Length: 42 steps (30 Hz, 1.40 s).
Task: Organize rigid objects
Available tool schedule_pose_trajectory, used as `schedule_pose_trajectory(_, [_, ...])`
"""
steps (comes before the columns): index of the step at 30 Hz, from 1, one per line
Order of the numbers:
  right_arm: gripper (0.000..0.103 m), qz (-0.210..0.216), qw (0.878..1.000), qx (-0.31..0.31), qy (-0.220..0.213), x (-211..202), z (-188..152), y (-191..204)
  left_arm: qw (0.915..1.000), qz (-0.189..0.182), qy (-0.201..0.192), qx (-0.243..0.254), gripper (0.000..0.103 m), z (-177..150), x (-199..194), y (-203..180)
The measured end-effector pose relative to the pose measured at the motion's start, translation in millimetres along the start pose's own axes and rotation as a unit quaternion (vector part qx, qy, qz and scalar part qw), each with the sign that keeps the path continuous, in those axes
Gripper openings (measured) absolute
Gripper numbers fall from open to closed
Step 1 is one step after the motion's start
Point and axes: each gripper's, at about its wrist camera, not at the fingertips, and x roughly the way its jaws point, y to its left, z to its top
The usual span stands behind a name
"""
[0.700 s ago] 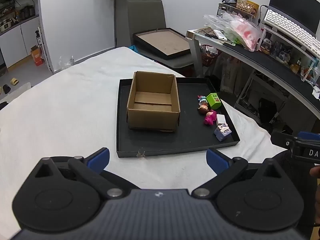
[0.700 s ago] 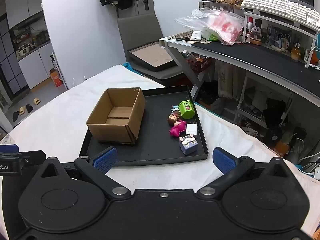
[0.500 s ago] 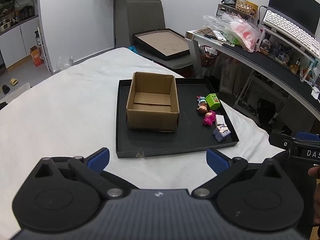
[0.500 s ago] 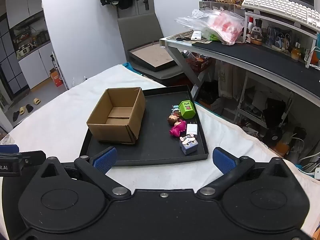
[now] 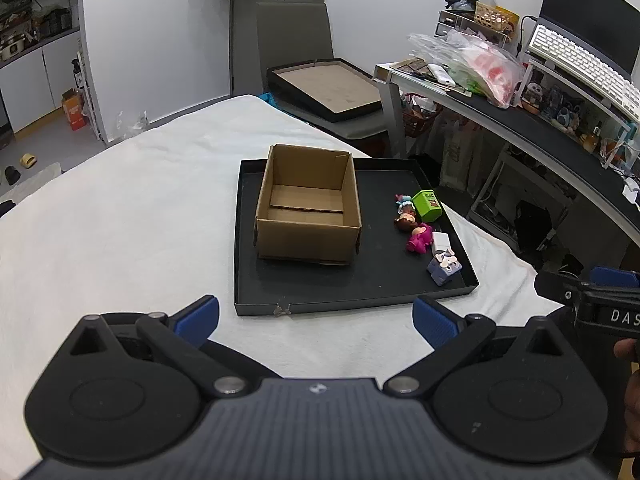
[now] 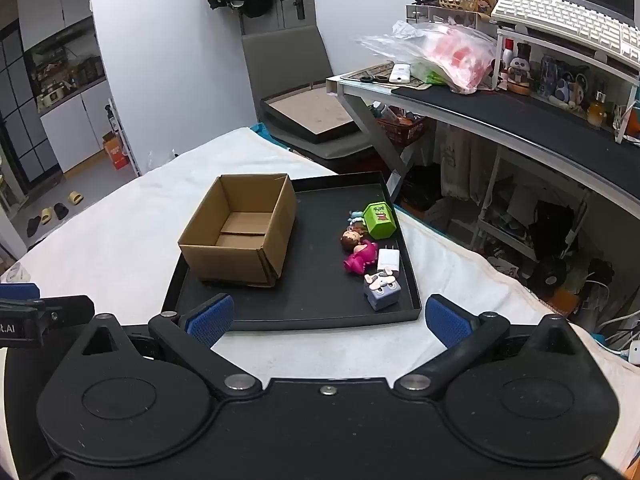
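Looking over the black tray (image 5: pixel 352 304), we see one empty cardboard box (image 5: pixel 308 204) on its left part. To the right of the box lie one green cube (image 5: pixel 427 205), two small dolls (image 5: pixel 412 226), one white charger (image 5: pixel 441 240) and one purple cube (image 5: pixel 444 268), close together. Nothing stands between them and us. Our left gripper (image 5: pixel 316 314) and right gripper (image 6: pixel 326 318) both hang spread wide and hold nothing, near the tray's front edge, apart from the toys.
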Motion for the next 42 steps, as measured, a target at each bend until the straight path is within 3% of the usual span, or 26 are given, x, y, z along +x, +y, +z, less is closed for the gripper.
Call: schedule_pose_trajectory(42, [0.103, -0.008, 1.000, -0.006, 0.001, 3.2, -1.3, 4.0, 1.0000, 0.000, 0.002, 0.002, 0.102, -2.0, 4.5, -2.4])
